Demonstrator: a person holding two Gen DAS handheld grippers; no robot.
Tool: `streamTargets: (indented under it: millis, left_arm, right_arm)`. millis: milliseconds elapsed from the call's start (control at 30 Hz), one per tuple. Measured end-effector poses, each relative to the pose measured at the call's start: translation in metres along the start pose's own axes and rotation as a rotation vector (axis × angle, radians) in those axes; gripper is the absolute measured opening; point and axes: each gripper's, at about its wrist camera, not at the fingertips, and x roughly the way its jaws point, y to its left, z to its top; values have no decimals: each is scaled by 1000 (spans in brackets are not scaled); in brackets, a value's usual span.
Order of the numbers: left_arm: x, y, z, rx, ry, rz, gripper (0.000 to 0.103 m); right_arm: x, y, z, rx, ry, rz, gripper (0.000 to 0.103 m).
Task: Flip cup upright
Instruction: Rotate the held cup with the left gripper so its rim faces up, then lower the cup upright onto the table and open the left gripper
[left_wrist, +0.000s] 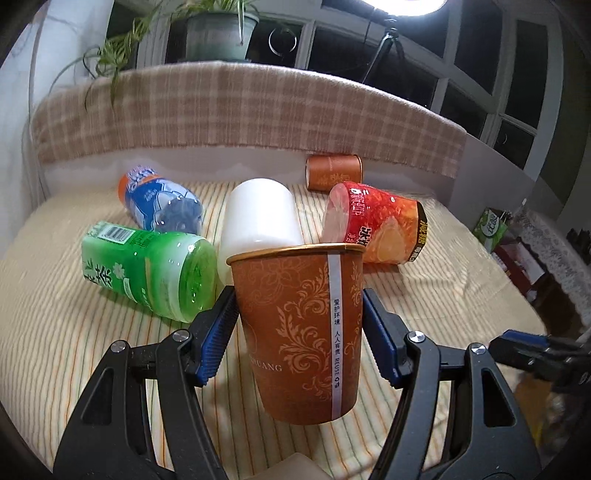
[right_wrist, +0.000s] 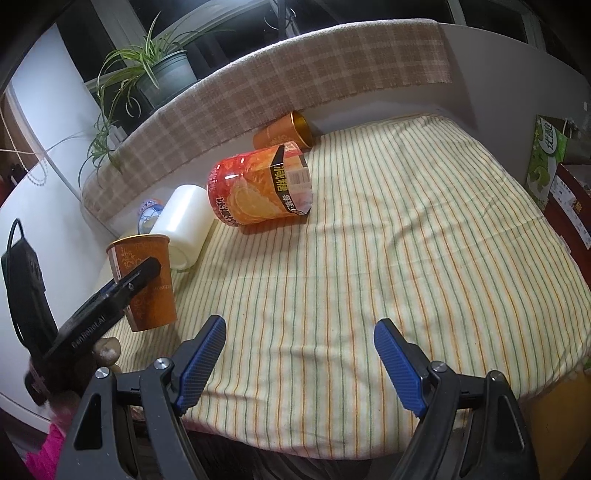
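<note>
An orange paper cup (left_wrist: 303, 328) with a floral print stands mouth up between the blue pads of my left gripper (left_wrist: 299, 328), which is shut on it. In the right wrist view the same cup (right_wrist: 147, 280) hangs just above the striped cloth (right_wrist: 369, 258) at the left, held by the left gripper (right_wrist: 122, 291). My right gripper (right_wrist: 299, 362) is open and empty over the cloth's near edge. A second orange cup (left_wrist: 332, 172) lies on its side at the back; it also shows in the right wrist view (right_wrist: 286, 133).
Lying on the cloth: a green bottle (left_wrist: 147, 269), a blue bottle (left_wrist: 159, 201), a white cup (left_wrist: 258, 218) and a red-orange bottle (left_wrist: 376, 225). A plaid-covered ledge (left_wrist: 258, 114) with a potted plant (left_wrist: 218, 33) runs behind. Boxes (right_wrist: 550, 158) stand past the right edge.
</note>
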Motion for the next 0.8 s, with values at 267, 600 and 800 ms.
streamTargets:
  millis: [267,600,800]
  left_arm:
    - [-6,4,-16,-13,-3,-7,68]
    - [-23,-4,-24,51,40,-42,68]
    - [-24,-1,-31,12,104,-97,81]
  right_arm:
    - [-3,2,-1,-8,-9,-3,85]
    - [-5,13,-6,-29,-11,11,85]
    - [-12,20,-12,-49,-19,17,85]
